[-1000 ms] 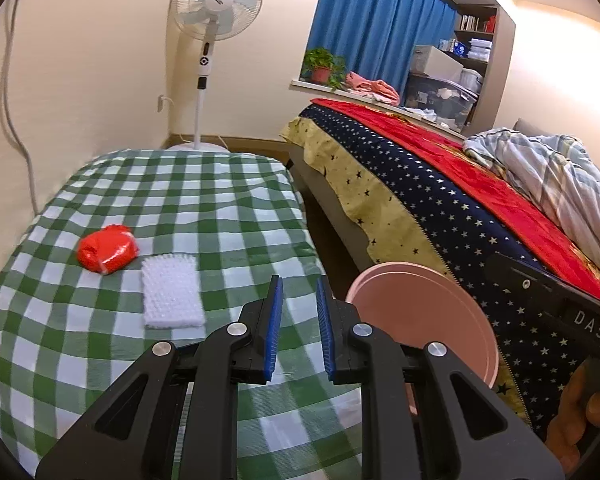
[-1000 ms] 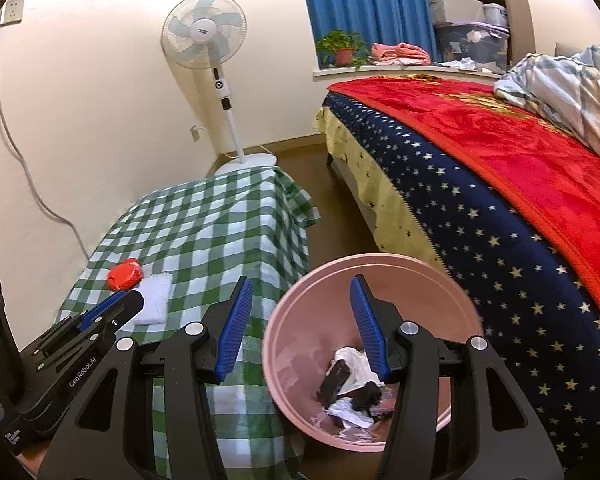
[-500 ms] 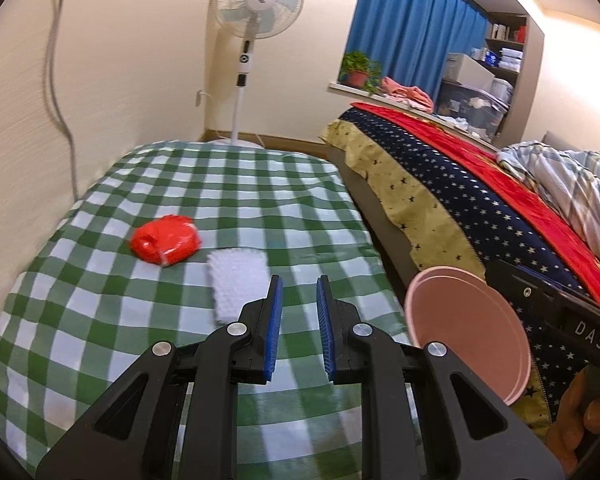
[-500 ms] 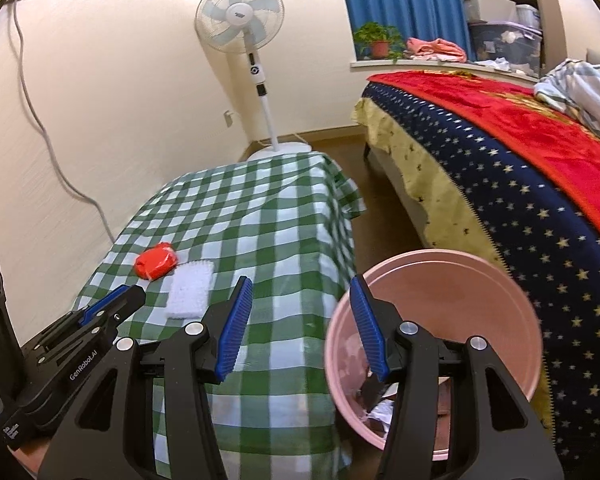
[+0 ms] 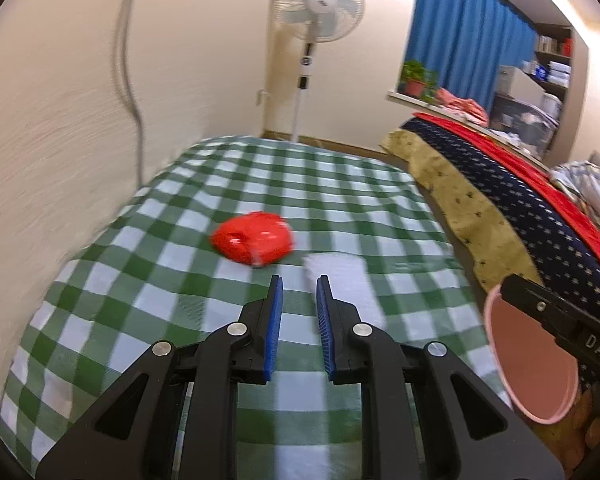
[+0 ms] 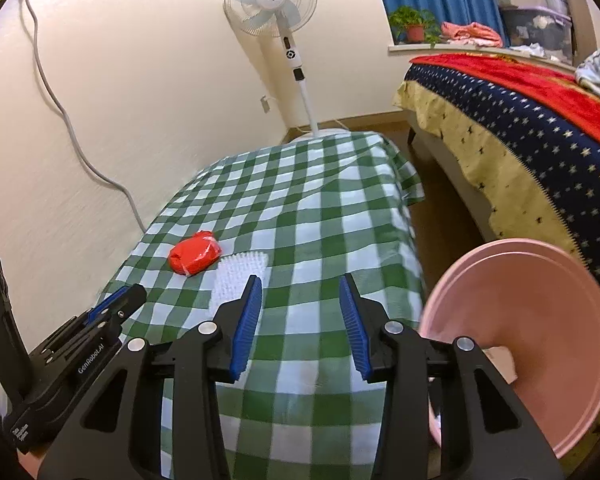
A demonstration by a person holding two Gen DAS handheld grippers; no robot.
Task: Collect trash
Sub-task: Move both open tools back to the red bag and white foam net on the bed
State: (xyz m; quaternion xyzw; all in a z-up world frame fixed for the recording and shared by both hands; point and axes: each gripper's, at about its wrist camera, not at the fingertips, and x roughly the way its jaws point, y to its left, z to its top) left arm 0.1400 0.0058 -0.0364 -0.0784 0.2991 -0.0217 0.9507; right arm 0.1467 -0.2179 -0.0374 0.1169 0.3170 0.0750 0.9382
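Note:
A crumpled red wrapper lies on the green checked table. A white textured pad lies just right of it. My left gripper hovers just short of both, its jaws a narrow gap apart and empty; it also shows in the right wrist view. My right gripper is open and empty above the table's near right part. A pink bin stands off the table's right edge.
A white standing fan stands behind the table at the wall. A bed with a starry navy and red cover runs along the right, with a floor gap between it and the table. A cable hangs down the left wall.
Both grippers have swung left from the bin toward the table. The red wrapper and white pad now sit nearer the left gripper's fingertips. The bin has slid to the right edge of both views.

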